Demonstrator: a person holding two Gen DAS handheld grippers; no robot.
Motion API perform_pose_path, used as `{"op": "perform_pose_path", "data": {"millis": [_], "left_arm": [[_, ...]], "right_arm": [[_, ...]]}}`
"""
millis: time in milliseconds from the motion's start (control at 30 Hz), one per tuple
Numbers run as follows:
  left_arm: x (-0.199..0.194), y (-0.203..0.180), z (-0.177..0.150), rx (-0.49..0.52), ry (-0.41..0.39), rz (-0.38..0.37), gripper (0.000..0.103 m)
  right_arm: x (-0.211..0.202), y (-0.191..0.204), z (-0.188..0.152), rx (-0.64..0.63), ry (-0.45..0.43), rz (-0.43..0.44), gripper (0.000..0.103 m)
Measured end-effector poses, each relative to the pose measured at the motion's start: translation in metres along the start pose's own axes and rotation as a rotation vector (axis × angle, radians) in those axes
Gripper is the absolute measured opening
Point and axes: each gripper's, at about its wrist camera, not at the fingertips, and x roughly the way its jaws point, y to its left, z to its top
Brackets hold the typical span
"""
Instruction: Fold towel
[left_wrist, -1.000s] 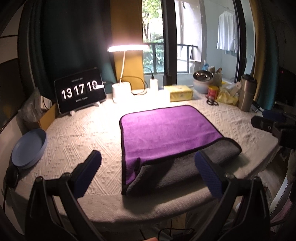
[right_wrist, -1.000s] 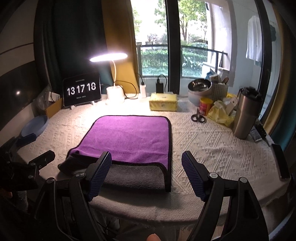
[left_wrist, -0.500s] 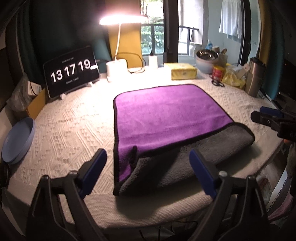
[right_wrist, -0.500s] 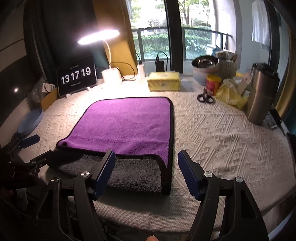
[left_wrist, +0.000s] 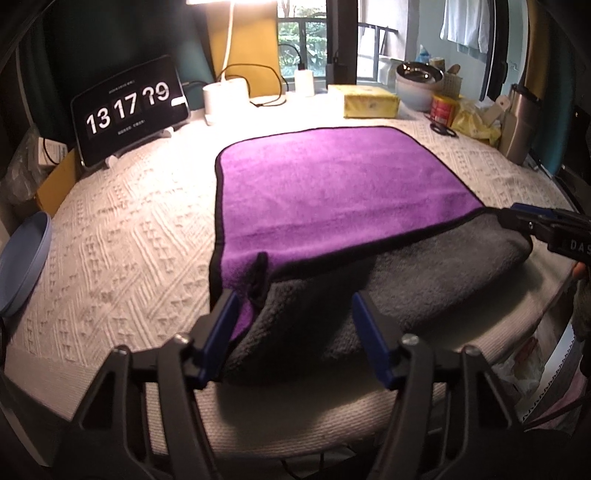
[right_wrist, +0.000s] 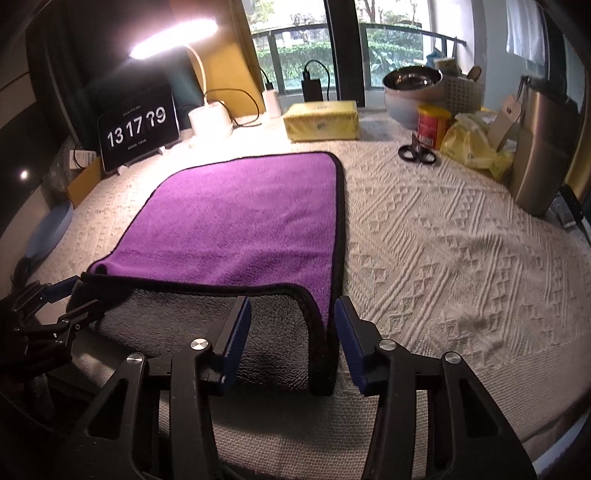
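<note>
A purple towel (left_wrist: 332, 192) with black edging lies flat on the white textured tablecloth (left_wrist: 122, 236); its near edge is turned over, showing the grey underside (left_wrist: 369, 295). It also shows in the right wrist view (right_wrist: 240, 221), with the grey flap (right_wrist: 192, 325) at the front. My left gripper (left_wrist: 295, 332) is open, its blue pads astride the flap's near left corner. My right gripper (right_wrist: 291, 339) is open, astride the flap's near right corner. Each gripper shows in the other's view, the right gripper (left_wrist: 532, 225) and the left gripper (right_wrist: 62, 306).
A tablet clock (right_wrist: 138, 129), a lit desk lamp (right_wrist: 207, 118) and a yellow box (right_wrist: 321, 120) stand at the back. Scissors (right_wrist: 417, 151), a red tin (right_wrist: 432, 123), a steel flask (right_wrist: 543, 147) and a bowl (right_wrist: 410, 88) are back right. A blue plate (left_wrist: 22, 254) lies left.
Both grippers have moved forward and down to the towel's folded near edge, and their jaws have narrowed around its two near corners. The towel has not moved.
</note>
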Motion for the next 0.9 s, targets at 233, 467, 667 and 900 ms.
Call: {"op": "perform_pose_path", "data": {"millis": [233,467,667,900], "left_arm": [[0.007,-0.001,-0.006,0.010,0.023,-0.011,0.048],[0.000,0.001,-0.006,-0.001,0.003,-0.016,0.023],[-0.011,-0.002,-0.003,0.019,-0.033,-0.032,0.014],[-0.023,0.003,0.008,-0.004,-0.073,-0.052,0.013]], "right_arm": [[0.005,0.006,-0.005,-0.041,0.017,-0.001,0.035],[0.001,0.014,-0.007,-0.086,-0.007,-0.033,0.007],[-0.013,0.018,-0.002,-0.112,-0.059,-0.051,0.005],[-0.030,0.019,0.008,-0.118,-0.114,-0.050,0.005]]}}
